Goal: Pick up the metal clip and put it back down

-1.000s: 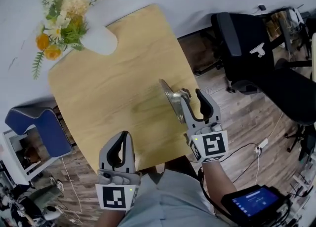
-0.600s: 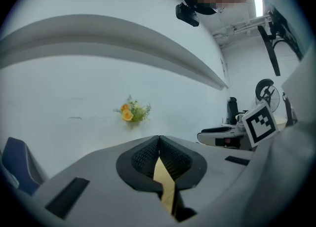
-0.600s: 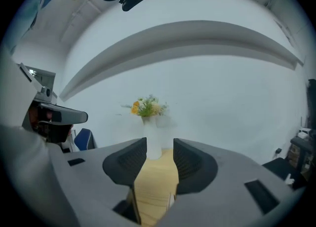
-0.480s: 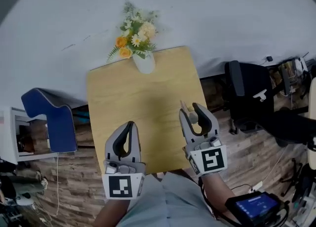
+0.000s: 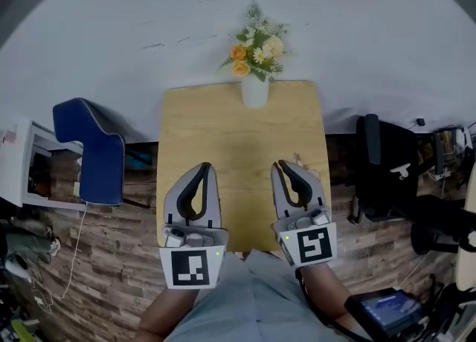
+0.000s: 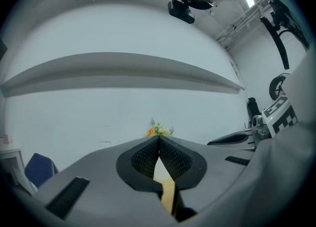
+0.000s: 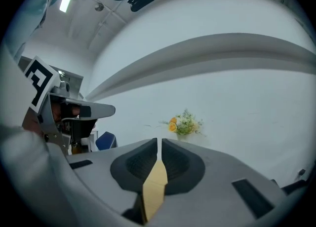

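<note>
Spanning the middle of the head view, the table (image 5: 238,132) is a bare wooden top against a pale wall. A blue seat (image 5: 93,158) stands to its left and a black chair (image 5: 383,166) to its right.

Both grippers hang over the near edge, held level and side by side. The left gripper (image 5: 204,166) has its jaws closed with nothing between them; its own view shows the pads meeting at the tip. The right gripper (image 5: 279,163) has just been closing its jaws, and they now stand almost together, empty, with only the table showing through the slit.

A white vase (image 5: 255,89) of flowers (image 5: 256,47) sits at the far edge.

The clip (image 5: 297,160) seems to be the small pale sliver on the table just beyond the right gripper's tip. It is too small to make out, and no jaws touch it, so it looks set back down.

Being metal, it should be stiff, fairly light and slick against the pads. A grip across a narrow raised part would likely hold better than one on a flat face.
</note>
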A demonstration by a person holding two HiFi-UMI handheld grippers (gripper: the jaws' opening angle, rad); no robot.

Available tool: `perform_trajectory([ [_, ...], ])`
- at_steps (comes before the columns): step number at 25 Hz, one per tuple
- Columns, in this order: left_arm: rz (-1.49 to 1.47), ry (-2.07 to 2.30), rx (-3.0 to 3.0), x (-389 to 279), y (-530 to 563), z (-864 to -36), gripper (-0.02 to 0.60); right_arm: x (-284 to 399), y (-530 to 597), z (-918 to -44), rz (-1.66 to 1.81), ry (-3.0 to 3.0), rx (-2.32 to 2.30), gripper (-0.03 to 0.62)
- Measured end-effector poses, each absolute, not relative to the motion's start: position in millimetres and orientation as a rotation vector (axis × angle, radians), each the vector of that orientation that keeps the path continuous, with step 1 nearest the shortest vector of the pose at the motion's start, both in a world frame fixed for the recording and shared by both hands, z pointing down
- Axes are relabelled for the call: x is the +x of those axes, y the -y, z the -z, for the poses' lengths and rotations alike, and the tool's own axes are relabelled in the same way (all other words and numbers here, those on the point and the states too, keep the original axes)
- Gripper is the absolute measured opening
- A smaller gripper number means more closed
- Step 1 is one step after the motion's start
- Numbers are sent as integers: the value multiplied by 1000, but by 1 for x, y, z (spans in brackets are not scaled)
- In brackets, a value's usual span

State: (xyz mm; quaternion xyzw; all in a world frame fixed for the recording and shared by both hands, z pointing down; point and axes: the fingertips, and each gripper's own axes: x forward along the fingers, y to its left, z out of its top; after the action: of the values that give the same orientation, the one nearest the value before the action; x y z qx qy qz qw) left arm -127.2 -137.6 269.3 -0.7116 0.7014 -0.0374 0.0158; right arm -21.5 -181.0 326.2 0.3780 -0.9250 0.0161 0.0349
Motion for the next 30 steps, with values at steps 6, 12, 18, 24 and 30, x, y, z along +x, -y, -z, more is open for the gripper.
perform_trajectory([
  [6,103,-2207,-2177,-138,124,-265,18,-34,171,-319,-9,2866,1126,52],
  [12,107,-2225,-2168,-147,119,-267,18,-36,170,-320,-2,2856,1124,46],
  [18,105,-2203,-2188,-143,119,-268,18,-37,169,-321,-12,2859,1121,46],
  [24,108,-2194,-2202,-139,120,-270,18,-34,170,-324,-15,2855,1123,46],
  [30,116,-2191,-2209,-138,120,-272,18,-32,171,-326,-20,2848,1134,46],
])
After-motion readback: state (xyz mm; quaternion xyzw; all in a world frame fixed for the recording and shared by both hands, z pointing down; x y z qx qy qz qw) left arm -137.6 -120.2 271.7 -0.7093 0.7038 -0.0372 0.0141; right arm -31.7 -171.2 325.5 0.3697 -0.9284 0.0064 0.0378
